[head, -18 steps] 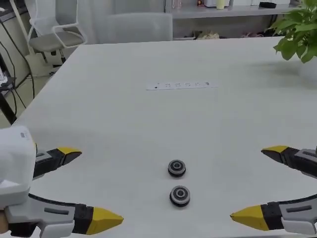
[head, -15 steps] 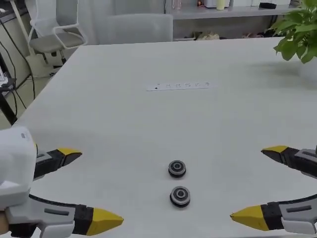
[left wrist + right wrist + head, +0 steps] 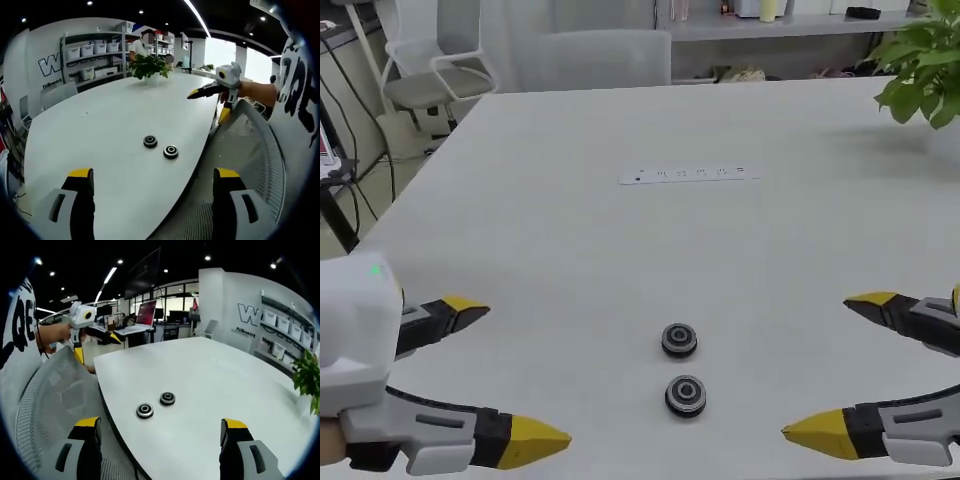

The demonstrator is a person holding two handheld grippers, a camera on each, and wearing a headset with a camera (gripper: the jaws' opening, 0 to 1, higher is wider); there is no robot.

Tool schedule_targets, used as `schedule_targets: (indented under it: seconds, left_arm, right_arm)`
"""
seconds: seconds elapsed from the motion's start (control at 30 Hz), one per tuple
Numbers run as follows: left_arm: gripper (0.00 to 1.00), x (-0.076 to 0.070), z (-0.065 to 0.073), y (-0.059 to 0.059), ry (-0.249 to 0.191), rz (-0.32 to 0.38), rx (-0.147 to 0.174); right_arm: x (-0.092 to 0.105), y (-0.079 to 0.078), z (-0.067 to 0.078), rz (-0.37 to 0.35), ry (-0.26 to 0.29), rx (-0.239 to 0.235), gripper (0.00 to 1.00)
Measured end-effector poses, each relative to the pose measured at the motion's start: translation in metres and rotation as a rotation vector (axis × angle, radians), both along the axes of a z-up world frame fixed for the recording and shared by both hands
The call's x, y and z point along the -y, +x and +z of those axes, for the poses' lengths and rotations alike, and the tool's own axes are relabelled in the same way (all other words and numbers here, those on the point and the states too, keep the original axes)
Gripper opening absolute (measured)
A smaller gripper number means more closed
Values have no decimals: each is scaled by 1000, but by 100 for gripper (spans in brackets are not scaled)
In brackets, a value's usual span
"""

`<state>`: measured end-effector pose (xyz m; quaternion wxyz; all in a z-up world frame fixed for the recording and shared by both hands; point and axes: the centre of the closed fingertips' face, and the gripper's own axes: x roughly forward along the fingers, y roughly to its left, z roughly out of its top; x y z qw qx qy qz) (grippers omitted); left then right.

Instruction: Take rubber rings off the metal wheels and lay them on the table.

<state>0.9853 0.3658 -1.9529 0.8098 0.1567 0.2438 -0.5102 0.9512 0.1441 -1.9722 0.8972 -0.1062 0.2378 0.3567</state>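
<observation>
Two metal wheels (image 3: 679, 340) (image 3: 685, 395) lie between two gaping hand-held grippers (image 3: 525, 372) (image 3: 816, 366).

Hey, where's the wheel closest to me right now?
In the head view the nearer wheel lies on the table near its front edge, between the left claw and right claw, just this side of the other wheel.

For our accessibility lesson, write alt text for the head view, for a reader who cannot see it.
Two metal wheels, a near wheel and a far wheel, lie on a pale table between the open left gripper and the open right gripper, touched by neither. Beyond them lie a white power strip and, far right, a leafy plant.
</observation>
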Motion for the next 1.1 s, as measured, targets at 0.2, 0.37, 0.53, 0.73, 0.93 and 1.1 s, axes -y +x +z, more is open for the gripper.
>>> schedule_targets:
  seconds: [0.2,0.37,0.53,0.73,0.93,1.1]
  left_arm:
    - [97,3,-2,2,6,-11,4]
    - [96,7,-2,5,9,-23,4]
    - [96,12,-3,10,13,-31,6]
    - [95,20,-7,13,16,-47,4]
    - [94,27,-11,14,12,-66,-2]
    - [92,33,-17,13,18,-89,-10]
  right_arm:
    - [-4,3,-4,19,0,1,99]
    - [-8,4,-6,40,0,0,98]
    - [-10,6,-9,51,4,-1,98]
    - [-14,9,-15,64,13,-3,97]
    - [-17,11,-23,84,12,-11,96]
    - [-20,12,-27,96,19,-13,95]
